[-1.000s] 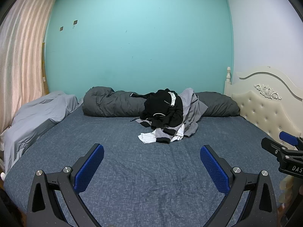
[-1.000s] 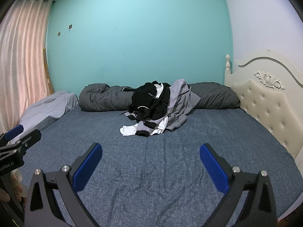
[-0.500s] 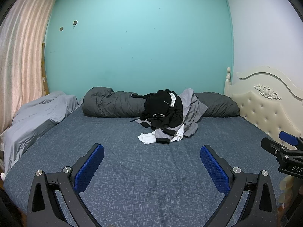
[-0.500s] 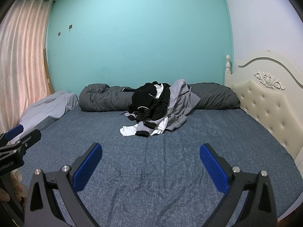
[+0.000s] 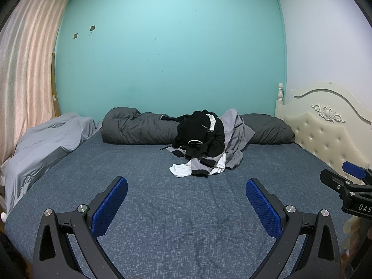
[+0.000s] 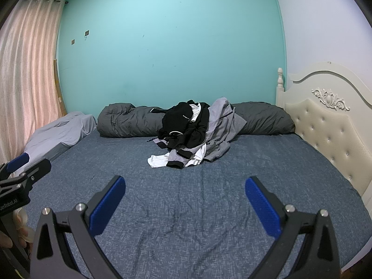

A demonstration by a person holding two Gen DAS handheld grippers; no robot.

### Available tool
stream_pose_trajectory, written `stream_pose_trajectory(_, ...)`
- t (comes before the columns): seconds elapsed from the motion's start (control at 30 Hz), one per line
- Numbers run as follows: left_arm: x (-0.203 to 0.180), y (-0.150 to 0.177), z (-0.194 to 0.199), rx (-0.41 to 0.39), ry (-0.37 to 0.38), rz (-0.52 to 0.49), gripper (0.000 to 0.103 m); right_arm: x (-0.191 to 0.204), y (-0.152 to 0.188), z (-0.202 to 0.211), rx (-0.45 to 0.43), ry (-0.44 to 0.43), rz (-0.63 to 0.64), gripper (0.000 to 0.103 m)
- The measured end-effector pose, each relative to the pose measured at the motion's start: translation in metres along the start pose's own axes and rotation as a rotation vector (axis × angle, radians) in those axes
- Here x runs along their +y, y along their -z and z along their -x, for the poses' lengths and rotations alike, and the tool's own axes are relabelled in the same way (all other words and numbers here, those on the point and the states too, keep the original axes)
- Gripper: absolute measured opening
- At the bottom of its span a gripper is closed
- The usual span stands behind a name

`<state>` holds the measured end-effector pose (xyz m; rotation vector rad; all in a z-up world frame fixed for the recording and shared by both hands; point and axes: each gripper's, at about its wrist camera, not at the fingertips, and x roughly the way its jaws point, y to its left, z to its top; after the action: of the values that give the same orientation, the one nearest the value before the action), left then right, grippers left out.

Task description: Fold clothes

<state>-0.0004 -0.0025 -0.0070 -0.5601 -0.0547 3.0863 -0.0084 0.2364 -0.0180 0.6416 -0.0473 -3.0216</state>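
Well apart: clothes pile (far bedspread edge).

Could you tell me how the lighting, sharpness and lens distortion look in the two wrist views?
Left wrist view: dim, even light, no glare; the clothes pile is sharp; fisheye bows the curtain and darkens the corners. Right wrist view: the same soft light; the headboard curves; the gripper fingers are in focus.

A rolled dark grey duvet lies along the far edge of the bed's blue sheet, against the turquoise wall. A light grey pillow sits at the far left corner beside pink curtains; a cream tufted headboard lines the right edge.
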Motion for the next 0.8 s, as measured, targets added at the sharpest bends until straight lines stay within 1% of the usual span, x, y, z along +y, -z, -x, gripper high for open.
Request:
stream_pose_trajectory(0.57, 0.002, 0.001, 0.0027, -0.002, 0.002, 0.006, 0.103, -0.0002, 0.0033, -0.0004, 0.004, 0.002, 0.004, 0.103)
stream_pose_trajectory(0.8, 0.0023, 0.0003, -0.0055, 0.006, -0.004, 0.004, 0.103, -0.0011, 0.0031, -0.0038, 0.007, 0.008, 0.003, 0.103)
